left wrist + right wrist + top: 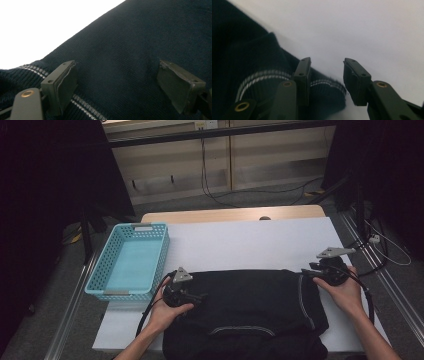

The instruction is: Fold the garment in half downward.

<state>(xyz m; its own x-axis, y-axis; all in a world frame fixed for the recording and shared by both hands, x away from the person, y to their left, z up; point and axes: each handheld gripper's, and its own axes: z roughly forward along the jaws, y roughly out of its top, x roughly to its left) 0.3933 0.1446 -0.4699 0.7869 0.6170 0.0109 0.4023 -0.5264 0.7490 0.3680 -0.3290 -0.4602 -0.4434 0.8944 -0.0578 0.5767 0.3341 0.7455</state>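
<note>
- White table (250, 245) carries the work; behind it lie a grey floor with trailing cables and a pale wall panel, dark at both sides.
- Dark knit garment (250, 305) lies spread over the near half of the table, its lower part running off the near edge. Pale double stripes mark its ribbed bands.
- Turquoise basket (131, 262) stands on the left part of the table, just beside the garment's left end, with nothing visible inside.
- Step in hand, by judgement: taking hold of the garment's two outer ends for folding or lifting. Recommended practice: seat each striped band fully between the pads before closing, take one layer only, and keep both ends level so the cloth does not bunch.
- Left gripper (117, 82) is at the garment's left end. Its jaws stand wide apart, resting on or just above the knit near a striped band (85, 106); nothing is clamped.
- Right gripper (325, 80) is at the right end. Its jaws stand partly apart; the striped cuff (324, 83) reaches into the gap. One pad lies against the cuff, the other stands clear: no grip yet.
</note>
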